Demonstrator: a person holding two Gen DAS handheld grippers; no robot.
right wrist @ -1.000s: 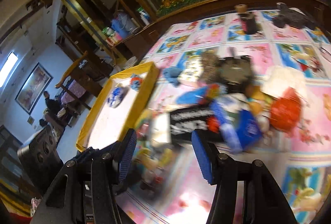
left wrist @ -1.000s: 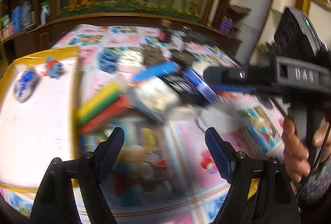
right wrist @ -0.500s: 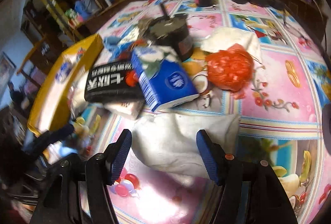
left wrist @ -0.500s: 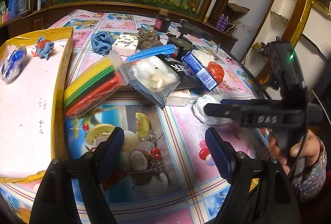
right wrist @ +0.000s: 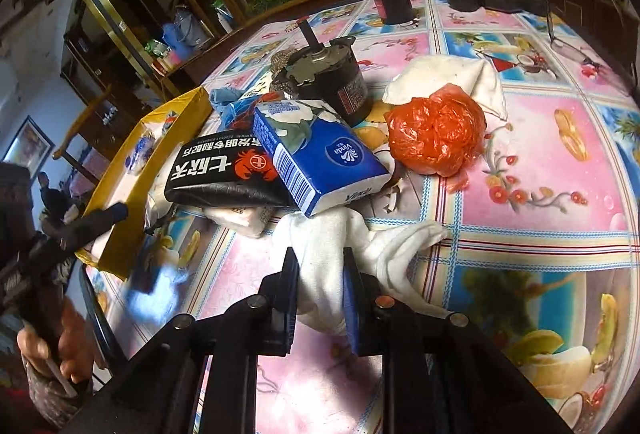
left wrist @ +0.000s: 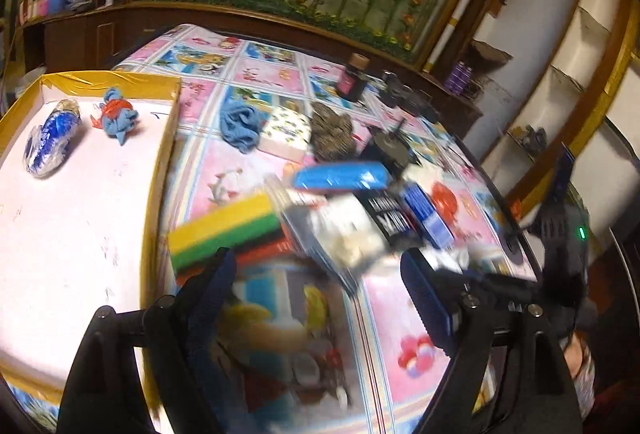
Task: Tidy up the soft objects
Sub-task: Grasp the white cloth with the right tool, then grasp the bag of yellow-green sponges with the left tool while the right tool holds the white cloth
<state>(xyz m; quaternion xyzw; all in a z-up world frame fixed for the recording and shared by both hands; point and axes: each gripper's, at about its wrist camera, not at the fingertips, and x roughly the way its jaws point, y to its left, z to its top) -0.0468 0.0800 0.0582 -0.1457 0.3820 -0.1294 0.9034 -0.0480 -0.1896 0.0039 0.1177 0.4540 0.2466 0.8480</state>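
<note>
My right gripper (right wrist: 318, 270) is shut on a white cloth (right wrist: 384, 246) lying on the tablecloth in front of a blue tissue pack (right wrist: 320, 157) and a black packet (right wrist: 224, 173). A red plastic bag (right wrist: 436, 131) and another white cloth (right wrist: 452, 77) lie behind. My left gripper (left wrist: 316, 278) is open and empty above the table, near the striped sponge pack (left wrist: 228, 230). The yellow-rimmed tray (left wrist: 164, 149) at left holds a blue-white wrapped item (left wrist: 48, 145) and a blue-red rag (left wrist: 118, 117). A blue cloth (left wrist: 240, 125) lies beside the tray.
A clear bag of white pieces (left wrist: 344, 238), a blue flat item (left wrist: 340, 175), a dark motor (right wrist: 320, 73), a brown bottle (left wrist: 354, 79) and a patterned box (left wrist: 286, 133) crowd the table middle. Shelves and a wooden ledge stand behind.
My right gripper has closed on the white cloth, which has bunched between its fingers. My left gripper has swung, so its view is blurred and tilted up; it stays open.
</note>
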